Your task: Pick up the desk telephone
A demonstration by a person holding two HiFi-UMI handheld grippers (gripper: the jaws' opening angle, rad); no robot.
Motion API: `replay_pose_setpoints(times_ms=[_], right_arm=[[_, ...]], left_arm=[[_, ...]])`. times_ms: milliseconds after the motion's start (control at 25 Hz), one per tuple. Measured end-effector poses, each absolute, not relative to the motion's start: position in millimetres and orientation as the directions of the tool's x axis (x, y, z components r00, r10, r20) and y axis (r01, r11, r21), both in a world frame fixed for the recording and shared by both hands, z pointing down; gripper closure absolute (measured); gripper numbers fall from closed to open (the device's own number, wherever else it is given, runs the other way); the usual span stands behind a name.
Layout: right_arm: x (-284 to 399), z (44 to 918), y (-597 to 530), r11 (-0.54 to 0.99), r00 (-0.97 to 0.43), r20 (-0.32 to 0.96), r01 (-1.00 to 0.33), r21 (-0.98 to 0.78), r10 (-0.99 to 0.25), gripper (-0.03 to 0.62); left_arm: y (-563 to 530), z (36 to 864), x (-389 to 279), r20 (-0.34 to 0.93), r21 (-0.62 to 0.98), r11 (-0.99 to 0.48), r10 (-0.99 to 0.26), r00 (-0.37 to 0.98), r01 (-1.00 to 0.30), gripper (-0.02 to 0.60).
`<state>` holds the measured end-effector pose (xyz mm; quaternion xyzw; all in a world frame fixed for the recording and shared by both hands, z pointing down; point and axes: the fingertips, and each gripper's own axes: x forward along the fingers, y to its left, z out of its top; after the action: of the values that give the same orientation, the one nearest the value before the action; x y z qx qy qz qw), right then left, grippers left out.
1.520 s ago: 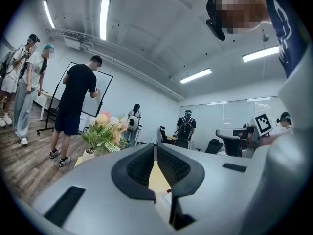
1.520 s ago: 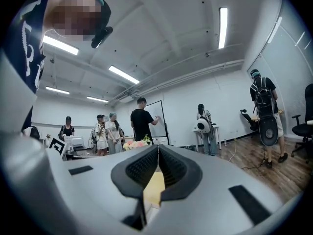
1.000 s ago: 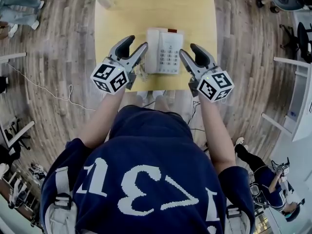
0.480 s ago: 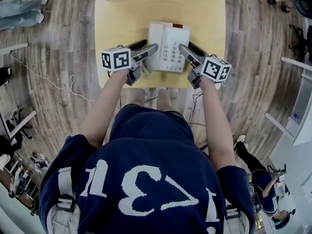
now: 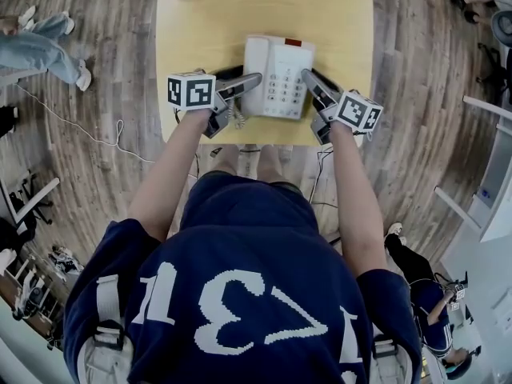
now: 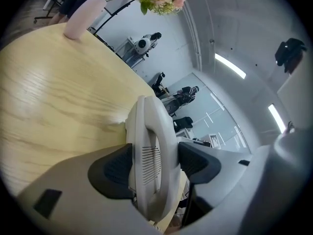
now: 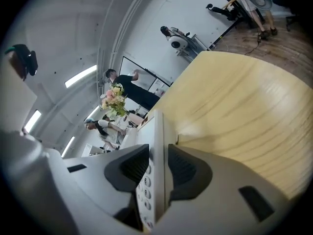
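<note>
One white telephone point(image 5: 276, 70) near the front edge of one pale wooden table point(image 5: 264, 6), two grippers, left gripper point(image 5: 246, 76) spread wide around the handset point(image 6: 151, 155), right gripper point(image 5: 309, 78) closing on the telephone's keypad edge, key print too small to read, one vase of flowers point(image 6: 83, 16)

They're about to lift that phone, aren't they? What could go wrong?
The left tool straddles only the handset, so it could lift off the telephone and dangle by its coiled cord. The right tool, its jaws closing on the telephone's thin edge, might slip and tilt it.
</note>
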<state>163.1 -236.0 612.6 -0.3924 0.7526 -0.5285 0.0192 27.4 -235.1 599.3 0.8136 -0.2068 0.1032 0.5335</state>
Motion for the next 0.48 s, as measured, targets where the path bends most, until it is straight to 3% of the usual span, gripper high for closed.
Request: replay_pose_setpoints(times_ms=[240, 480], right_arm=[[155.8, 576.2, -239.1, 0.232, -0.693, 0.338, -0.590, -0.773, -0.636, 0.470], [142.9, 505.8, -245.6, 0.370, -0.702, 0.232, -0.591, -0.717, -0.673, 0.474]], left_arm=[[-232.3, 571.0, 22.1, 0.418, 0.731, -0.472, -0.261, 0.870, -0.492, 0.282], [-236.7, 505.0, 8.0, 0.334, 0.659, -0.572, -0.361, 0.871, -0.489, 0.285]])
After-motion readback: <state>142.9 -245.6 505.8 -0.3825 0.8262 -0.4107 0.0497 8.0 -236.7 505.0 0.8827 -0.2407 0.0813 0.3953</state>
